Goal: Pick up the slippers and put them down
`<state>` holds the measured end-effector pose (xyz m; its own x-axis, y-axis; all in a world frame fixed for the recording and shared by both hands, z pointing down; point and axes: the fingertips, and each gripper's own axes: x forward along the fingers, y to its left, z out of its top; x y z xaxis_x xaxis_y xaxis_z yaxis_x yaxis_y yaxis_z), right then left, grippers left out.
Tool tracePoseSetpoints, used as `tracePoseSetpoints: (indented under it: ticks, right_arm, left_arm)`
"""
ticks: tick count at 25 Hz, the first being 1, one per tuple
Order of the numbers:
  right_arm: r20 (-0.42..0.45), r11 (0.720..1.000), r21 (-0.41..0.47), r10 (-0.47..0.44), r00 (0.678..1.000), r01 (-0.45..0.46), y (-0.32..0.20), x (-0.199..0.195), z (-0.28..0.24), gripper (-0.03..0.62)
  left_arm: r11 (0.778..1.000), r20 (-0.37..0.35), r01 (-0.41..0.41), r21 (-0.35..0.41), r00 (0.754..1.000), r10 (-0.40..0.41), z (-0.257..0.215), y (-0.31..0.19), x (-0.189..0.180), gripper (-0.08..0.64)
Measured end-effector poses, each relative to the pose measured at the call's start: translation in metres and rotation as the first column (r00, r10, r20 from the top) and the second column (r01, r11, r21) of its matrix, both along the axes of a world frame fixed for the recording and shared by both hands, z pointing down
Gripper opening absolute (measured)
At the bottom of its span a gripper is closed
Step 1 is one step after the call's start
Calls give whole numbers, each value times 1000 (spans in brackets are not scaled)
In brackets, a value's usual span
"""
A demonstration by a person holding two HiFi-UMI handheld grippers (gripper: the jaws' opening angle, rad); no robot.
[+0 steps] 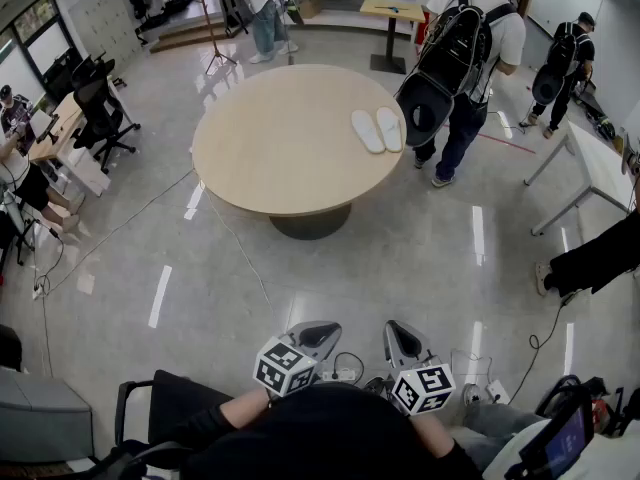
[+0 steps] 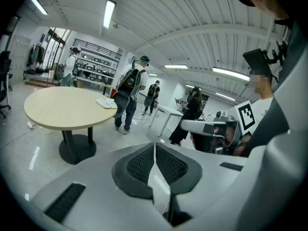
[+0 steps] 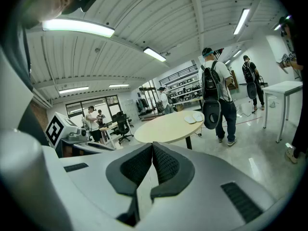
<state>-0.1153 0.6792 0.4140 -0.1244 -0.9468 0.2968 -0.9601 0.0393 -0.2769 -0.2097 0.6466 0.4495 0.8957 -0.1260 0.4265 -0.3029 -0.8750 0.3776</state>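
Observation:
Two white slippers (image 1: 377, 130) lie side by side near the right edge of the round beige table (image 1: 270, 148), far ahead of me. The slippers (image 2: 107, 102) show small on the table's far side in the left gripper view, and the slippers (image 3: 194, 118) also show in the right gripper view. My left gripper (image 1: 322, 330) and right gripper (image 1: 397, 334) are held close to my body at the bottom of the head view, well short of the table. Both are shut with nothing between their jaws: the left gripper (image 2: 154, 147) and the right gripper (image 3: 152, 148) each show pads pressed together.
A person with a black backpack (image 1: 462, 48) stands at the table's right side, next to the slippers. More people stand at the back (image 1: 264, 8) and far right (image 1: 562, 68). A white table (image 1: 600, 163) is at right, office chairs (image 1: 100, 113) and desks at left. Cables cross the glossy floor.

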Motion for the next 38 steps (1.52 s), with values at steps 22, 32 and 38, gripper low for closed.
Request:
tracePoseSetpoints:
  ticks: [22, 32, 38]
  right_arm:
    - [-31, 989, -23, 144, 989, -145, -49, -49, -4, 15]
    - [-29, 968, -78, 237, 971, -239, -77, -93, 15, 15]
    - [-23, 966, -101, 239, 971, -240, -93, -92, 29, 15]
  left_arm:
    - [998, -96, -59, -4, 994, 58, -8, -64, -57, 26]
    - [997, -190, 4, 74, 982, 10, -22, -125, -108, 26]
    - [999, -188, -4, 50, 982, 14, -10, -135, -105, 26]
